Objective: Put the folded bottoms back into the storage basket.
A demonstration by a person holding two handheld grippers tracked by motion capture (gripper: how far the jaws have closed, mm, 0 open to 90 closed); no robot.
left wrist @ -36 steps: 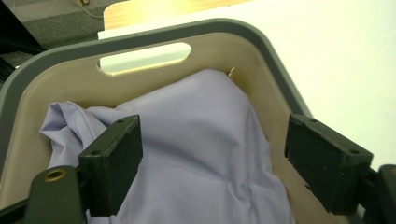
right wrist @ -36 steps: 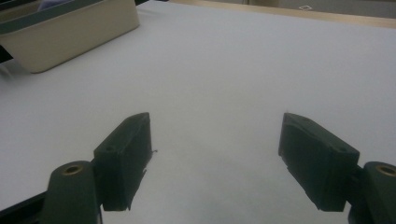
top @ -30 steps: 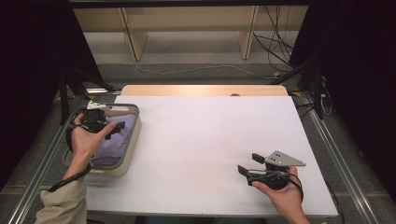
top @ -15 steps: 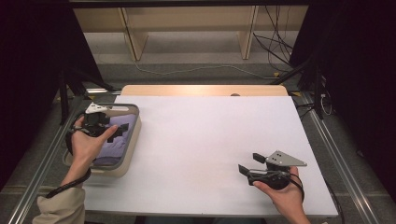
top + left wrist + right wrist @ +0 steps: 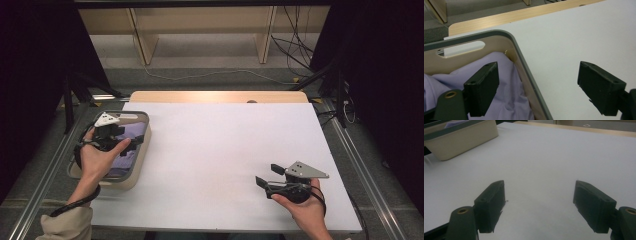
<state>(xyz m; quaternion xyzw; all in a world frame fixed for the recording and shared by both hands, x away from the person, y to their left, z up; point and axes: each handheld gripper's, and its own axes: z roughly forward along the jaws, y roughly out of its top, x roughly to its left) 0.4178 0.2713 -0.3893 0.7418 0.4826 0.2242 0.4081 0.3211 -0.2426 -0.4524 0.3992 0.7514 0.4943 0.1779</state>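
From above, my white table (image 5: 230, 165) is evenly and softly lit, brightest along its far edge, where the bare wooden strip (image 5: 215, 96) glows warm. The room to either side falls into near black, and the floor past the far edge is dim grey. Shadows are faint: a soft one lies under my right gripper (image 5: 267, 176) near the table's near right corner. There is no hard glare. In my left gripper view the near jaws are dark and slightly soft, while the lavender cloth (image 5: 506, 100) and the bin's rim (image 5: 524, 65) are clear. My right gripper view is dimmer, greyish and grainy, with the beige bin (image 5: 461, 141) at the far left corner a little blurred.
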